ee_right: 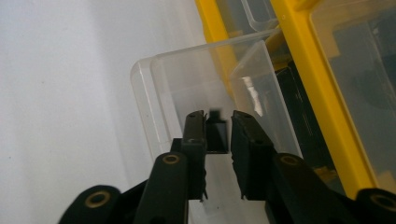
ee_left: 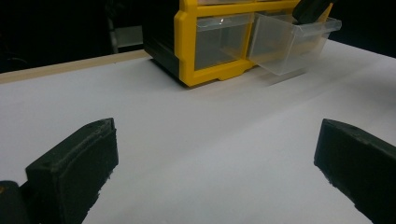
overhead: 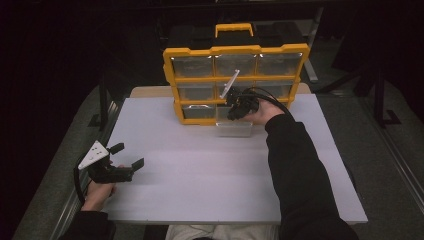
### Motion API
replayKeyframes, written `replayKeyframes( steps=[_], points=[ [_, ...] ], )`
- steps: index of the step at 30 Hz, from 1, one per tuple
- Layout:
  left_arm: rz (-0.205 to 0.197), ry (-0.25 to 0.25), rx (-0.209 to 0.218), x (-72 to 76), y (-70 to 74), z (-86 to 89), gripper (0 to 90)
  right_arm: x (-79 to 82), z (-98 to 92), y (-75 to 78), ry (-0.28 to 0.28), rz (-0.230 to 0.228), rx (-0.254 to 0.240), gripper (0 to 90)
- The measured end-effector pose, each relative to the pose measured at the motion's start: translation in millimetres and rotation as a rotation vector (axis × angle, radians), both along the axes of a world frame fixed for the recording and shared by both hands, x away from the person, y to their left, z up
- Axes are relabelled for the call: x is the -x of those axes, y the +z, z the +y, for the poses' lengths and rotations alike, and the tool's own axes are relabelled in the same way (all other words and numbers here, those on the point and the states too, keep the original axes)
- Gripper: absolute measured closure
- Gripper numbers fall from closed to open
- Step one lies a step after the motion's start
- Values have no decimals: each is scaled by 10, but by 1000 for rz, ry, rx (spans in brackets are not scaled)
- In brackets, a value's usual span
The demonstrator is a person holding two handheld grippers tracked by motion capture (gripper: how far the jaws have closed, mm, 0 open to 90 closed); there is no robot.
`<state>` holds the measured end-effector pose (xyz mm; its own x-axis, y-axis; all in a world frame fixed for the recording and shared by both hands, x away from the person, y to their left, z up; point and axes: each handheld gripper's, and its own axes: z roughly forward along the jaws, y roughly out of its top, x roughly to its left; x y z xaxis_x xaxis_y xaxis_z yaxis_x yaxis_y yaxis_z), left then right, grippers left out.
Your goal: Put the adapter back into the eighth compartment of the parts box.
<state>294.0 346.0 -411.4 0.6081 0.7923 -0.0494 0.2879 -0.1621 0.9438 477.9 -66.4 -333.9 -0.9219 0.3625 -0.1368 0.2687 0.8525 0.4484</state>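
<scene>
A yellow-framed organizer [overhead: 235, 50] with clear drawers stands upright at the far side of the white table [overhead: 210, 175]. One clear drawer [overhead: 234, 129] in its bottom row is pulled out. My right gripper [overhead: 234, 112] points down into it. In the right gripper view the jaws [ee_right: 218, 119] stand narrow with a small black piece [ee_right: 217, 135] gripped between the pads, inside the open drawer [ee_right: 187, 79]. My left gripper [overhead: 128, 155] rests near the table's left front, open and holding nothing. Its jaws [ee_left: 215, 158] face the organizer [ee_left: 187, 42] and the open drawer [ee_left: 289, 46].
The organizer has a yellow carry handle [overhead: 234, 27] on top. A wooden strip [overhead: 150, 91] runs along the table's back edge. Dark floor and metal frame legs surround the table. A wide bare stretch of white tabletop lies between the two grippers.
</scene>
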Motion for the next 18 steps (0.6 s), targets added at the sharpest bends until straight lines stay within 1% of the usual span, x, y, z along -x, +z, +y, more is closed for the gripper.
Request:
replayKeyframes(
  steps=[3,7,10,12,15,16,18],
  points=[
    [3,-3,0,0,-2,-5,0,9,-14,21,-12,-5,-5,685],
    [6,-8,-4,-4,-4,-7,0,24,-40,42,-6,-11,0,660],
    [6,-9,-4,-6,-6,-10,0,51,-65,69,-17,-7,2,623],
    [5,-10,-5,-4,-4,-11,0,69,-84,92,-28,-8,2,577],
    [4,-9,-5,-2,-3,-11,0,86,-116,122,-61,-18,3,475],
    [3,-9,-3,-2,-3,-13,0,93,-127,129,-68,-17,1,468],
    [2,-11,-6,-1,-3,-13,0,113,-148,138,-73,-17,-2,425]
  ],
)
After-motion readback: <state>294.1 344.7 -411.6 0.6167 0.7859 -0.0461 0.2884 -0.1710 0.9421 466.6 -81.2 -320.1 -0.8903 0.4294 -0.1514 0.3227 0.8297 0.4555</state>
